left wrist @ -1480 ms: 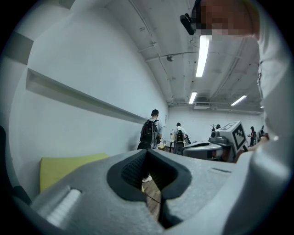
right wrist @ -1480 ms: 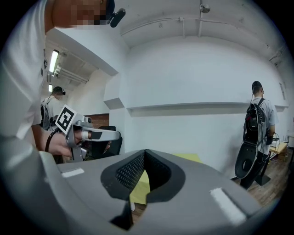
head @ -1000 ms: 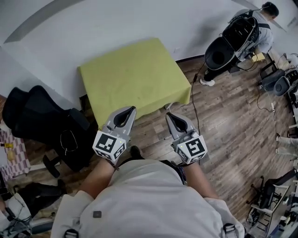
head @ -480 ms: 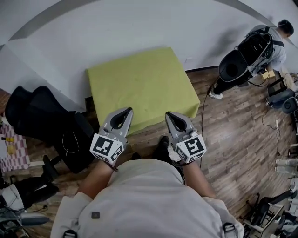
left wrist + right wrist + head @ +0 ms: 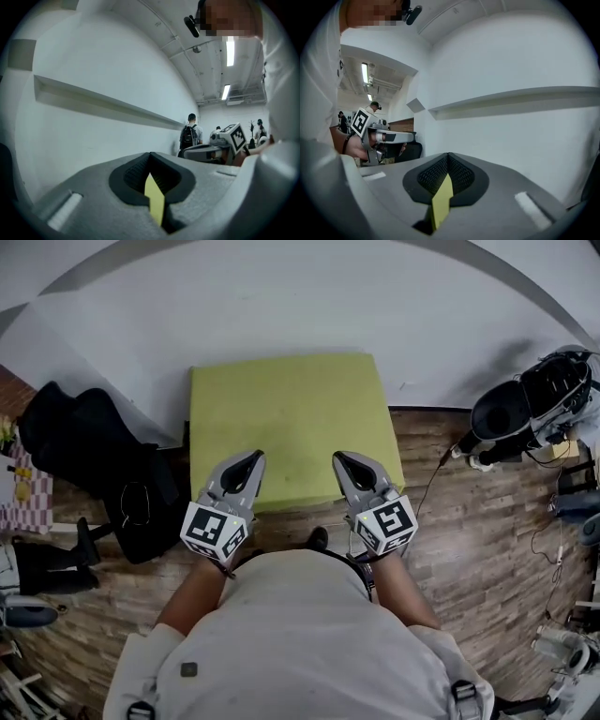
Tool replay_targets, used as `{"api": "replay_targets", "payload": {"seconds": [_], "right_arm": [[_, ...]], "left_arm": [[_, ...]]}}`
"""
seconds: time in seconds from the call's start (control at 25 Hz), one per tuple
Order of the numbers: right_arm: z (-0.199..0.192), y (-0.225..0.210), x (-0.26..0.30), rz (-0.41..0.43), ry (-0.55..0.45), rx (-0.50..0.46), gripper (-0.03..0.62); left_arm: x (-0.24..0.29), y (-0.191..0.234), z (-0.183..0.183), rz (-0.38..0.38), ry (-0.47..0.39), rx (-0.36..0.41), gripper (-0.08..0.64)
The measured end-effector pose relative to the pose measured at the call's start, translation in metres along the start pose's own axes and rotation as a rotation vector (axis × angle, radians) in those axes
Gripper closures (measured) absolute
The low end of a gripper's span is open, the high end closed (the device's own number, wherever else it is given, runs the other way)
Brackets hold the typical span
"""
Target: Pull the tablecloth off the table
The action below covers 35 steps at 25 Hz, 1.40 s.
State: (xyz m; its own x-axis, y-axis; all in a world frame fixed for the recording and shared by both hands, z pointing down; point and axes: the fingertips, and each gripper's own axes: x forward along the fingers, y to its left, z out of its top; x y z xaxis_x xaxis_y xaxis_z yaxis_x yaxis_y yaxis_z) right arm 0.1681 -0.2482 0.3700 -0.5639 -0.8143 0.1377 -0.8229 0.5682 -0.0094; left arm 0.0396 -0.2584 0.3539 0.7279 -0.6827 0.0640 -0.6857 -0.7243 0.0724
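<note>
In the head view, the yellow-green tablecloth [image 5: 286, 418] is lying flat by the white wall [image 5: 281, 306], hiding the tabletop. The left gripper [image 5: 246, 463] and right gripper [image 5: 349, 463] are hovering over its near edge. In the left gripper view, the jaws are pressing together, holding nothing. In the right gripper view, the jaws are pressing together too, also holding nothing.

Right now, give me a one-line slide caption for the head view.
Left claw and right claw, both shut, hover at the near edge of the yellow-green tablecloth, which lies flat.
</note>
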Motion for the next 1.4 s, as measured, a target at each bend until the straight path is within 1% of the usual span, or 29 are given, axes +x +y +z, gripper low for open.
{"api": "replay_targets", "payload": {"seconds": [0.2,0.32,0.44,0.6,0.72,0.88,1.04,1.2,1.28,1.4], "right_arm": [[0.001,-0.031,0.001,0.093,0.004,-0.021,0.581],[-0.004,-0.046,0.000,0.131,0.018,-0.027,0.581],[-0.018,-0.058,0.005,0.155,0.050,-0.008,0.581],[-0.041,-0.065,0.024,0.186,0.103,-0.005,0.581],[-0.069,-0.070,0.038,0.193,0.170,-0.003,0.581],[-0.114,-0.076,0.054,0.178,0.274,0.029,0.581],[-0.167,-0.086,0.068,0.158,0.396,0.058,0.537],[-0.219,-0.102,0.076,0.134,0.513,0.107,0.486],[-0.247,-0.108,0.076,0.135,0.588,0.120,0.448],[-0.288,-0.112,0.072,0.135,0.693,0.119,0.416]], "left_arm": [[0.024,-0.010,-0.006,0.086,0.018,0.018,0.555],[0.030,-0.010,-0.013,0.144,0.032,0.021,0.555],[0.032,-0.003,-0.022,0.195,0.055,0.016,0.555],[0.036,0.015,-0.044,0.220,0.095,0.003,0.555],[0.037,0.033,-0.077,0.232,0.157,-0.045,0.555],[0.038,0.056,-0.129,0.222,0.263,-0.075,0.543],[0.039,0.079,-0.187,0.210,0.383,-0.121,0.511],[0.041,0.097,-0.238,0.205,0.492,-0.162,0.491],[0.042,0.105,-0.261,0.202,0.546,-0.183,0.459],[0.041,0.113,-0.292,0.191,0.620,-0.209,0.427]]}}
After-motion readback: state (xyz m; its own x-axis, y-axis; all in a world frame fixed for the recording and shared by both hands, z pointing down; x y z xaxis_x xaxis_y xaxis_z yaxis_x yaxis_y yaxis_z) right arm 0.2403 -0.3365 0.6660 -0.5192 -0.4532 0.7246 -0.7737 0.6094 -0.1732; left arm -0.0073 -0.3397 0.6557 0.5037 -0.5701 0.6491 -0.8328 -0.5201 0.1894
